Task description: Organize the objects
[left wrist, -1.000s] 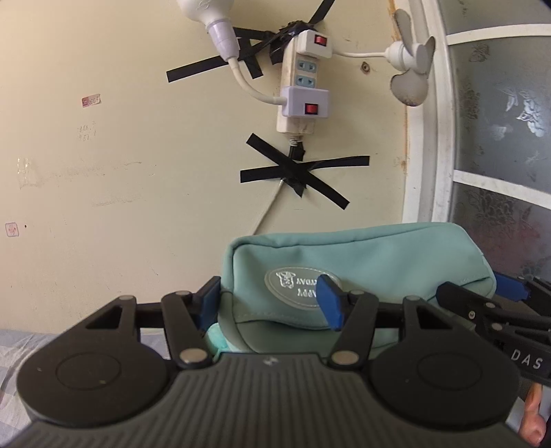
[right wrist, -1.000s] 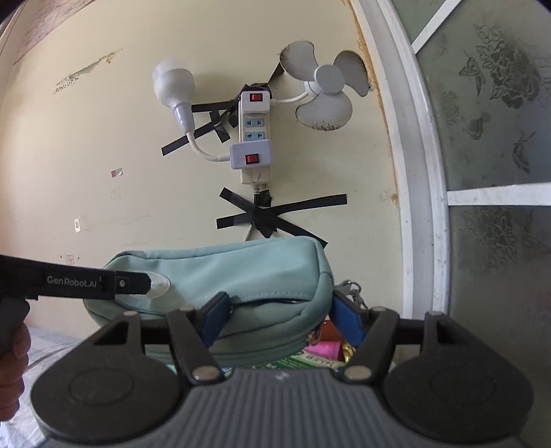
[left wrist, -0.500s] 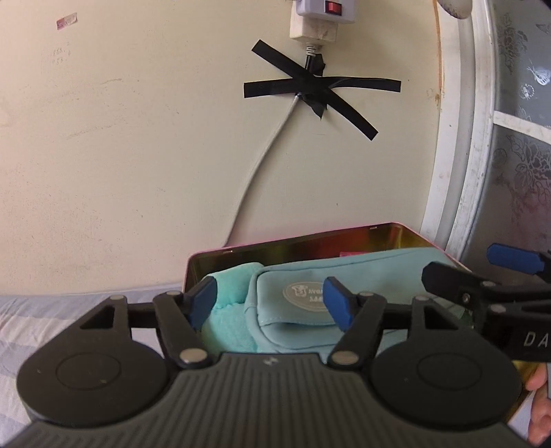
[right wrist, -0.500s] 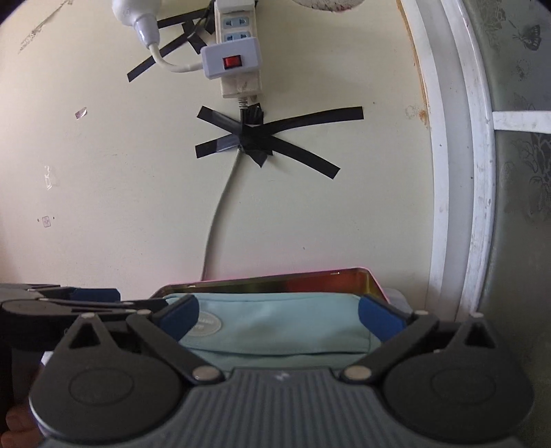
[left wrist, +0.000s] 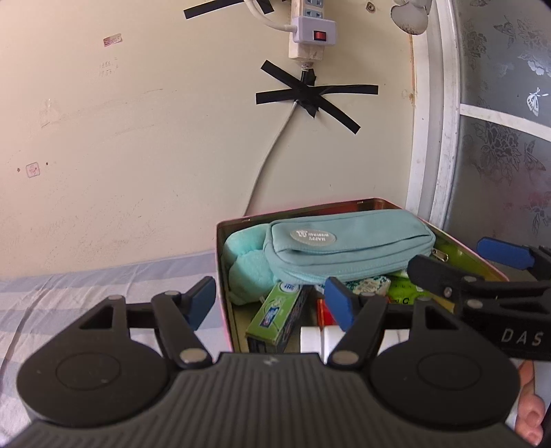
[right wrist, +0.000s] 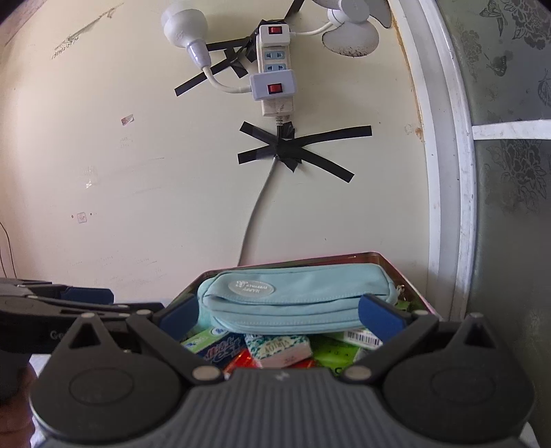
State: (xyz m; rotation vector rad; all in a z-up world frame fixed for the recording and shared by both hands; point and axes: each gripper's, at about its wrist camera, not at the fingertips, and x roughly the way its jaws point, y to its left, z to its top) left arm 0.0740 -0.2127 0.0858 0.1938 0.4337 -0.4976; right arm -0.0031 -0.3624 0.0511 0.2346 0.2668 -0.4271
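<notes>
Teal pouch (left wrist: 347,250) with oval silver label lies on top of boxes inside metal tin (left wrist: 220,262), zipper edge facing you. Your left tool (left wrist: 270,302) hangs over tin's near left corner, fingers spread, gripping nothing. Your right tool (right wrist: 280,317) sits level before pouch, fingers wide apart, empty, pouch between them untouched.

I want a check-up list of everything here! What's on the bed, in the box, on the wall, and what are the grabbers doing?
Surface: striped bedsheet, wrinkled.
Job's things: teal pouch lies in the metal tin, on top of small packets; fluffy teal item beside it.
Clutter: green box and packets inside the tin.
Grippers: left gripper and right gripper, jaws open, holding nothing.
Cables: grey cord taped to the wall.
Surroundings: power strip, bulb, small fan, patterned glass door.
</notes>
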